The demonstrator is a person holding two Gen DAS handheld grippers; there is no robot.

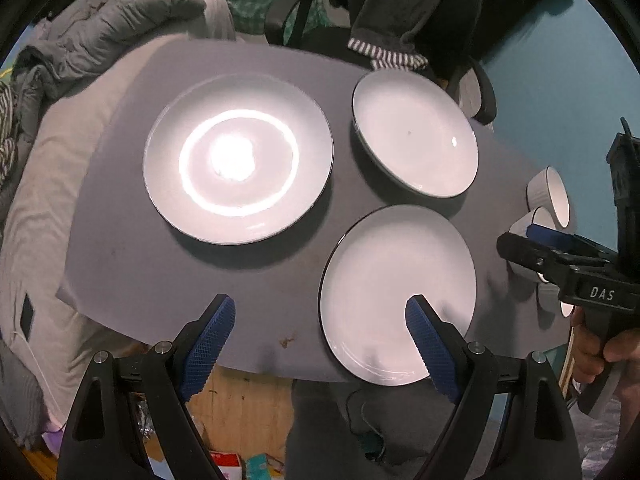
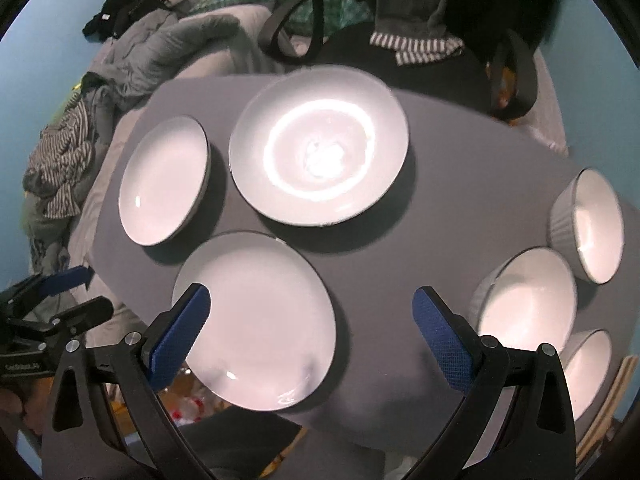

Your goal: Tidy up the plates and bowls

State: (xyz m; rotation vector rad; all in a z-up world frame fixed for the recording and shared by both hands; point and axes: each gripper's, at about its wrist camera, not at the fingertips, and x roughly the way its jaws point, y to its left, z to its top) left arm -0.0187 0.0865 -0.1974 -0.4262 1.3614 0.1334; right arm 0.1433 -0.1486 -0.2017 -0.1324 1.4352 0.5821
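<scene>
Three white plates lie on a grey table (image 1: 132,264): a large one (image 1: 238,158) at the far left, one (image 1: 416,132) at the far right, one (image 1: 398,294) near the front edge. In the right wrist view the same plates show as the large one (image 2: 320,146), the left one (image 2: 166,180) and the near one (image 2: 260,324). Three white ribbed bowls (image 2: 528,304) (image 2: 592,224) (image 2: 588,372) stand at the right. My left gripper (image 1: 320,340) is open above the front edge, beside the near plate. My right gripper (image 2: 310,332) is open over the near plate.
Crumpled grey bedding and clothes (image 1: 80,52) lie left of the table. A chair draped with dark clothes (image 1: 408,8) stands behind it. The near plate overhangs the table's front edge. Boxes and litter (image 1: 232,432) sit on the floor below.
</scene>
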